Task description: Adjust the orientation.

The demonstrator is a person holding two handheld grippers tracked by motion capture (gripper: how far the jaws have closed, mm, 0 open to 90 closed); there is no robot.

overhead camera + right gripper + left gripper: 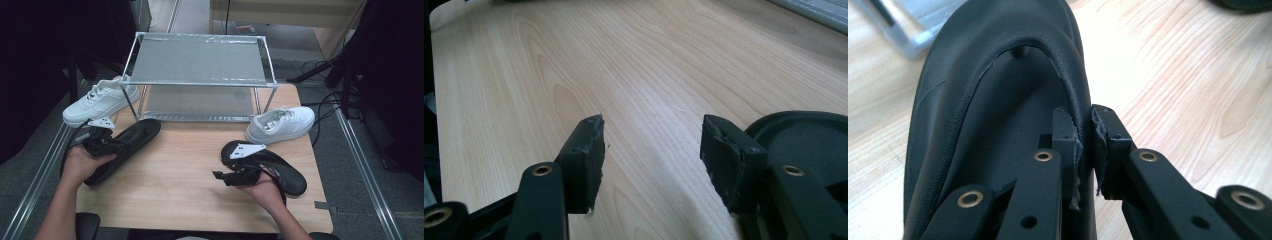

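Observation:
Two black slippers lie on the wooden table (185, 170). My left gripper (116, 146) is shut on the left black slipper (132, 137). In the left gripper view its pads (1104, 137) pinch the slipper's leather upper rim (998, 75), with my left gripper (1085, 137) at the rim's right side. My right gripper (218, 175) stands open, pointing left across the bare table with nothing between its jaws. Just behind that hand lies the right black slipper (282, 172). In the right gripper view that slipper (809, 140) sits beside the right jaw of my right gripper (651, 150).
A two-tier metal shoe rack (200, 60) stands at the back of the table. One white sneaker (100, 102) rests left of the rack at the table's edge, and another white sneaker (281, 124) sits at its right front. Cables trail on the floor to the right.

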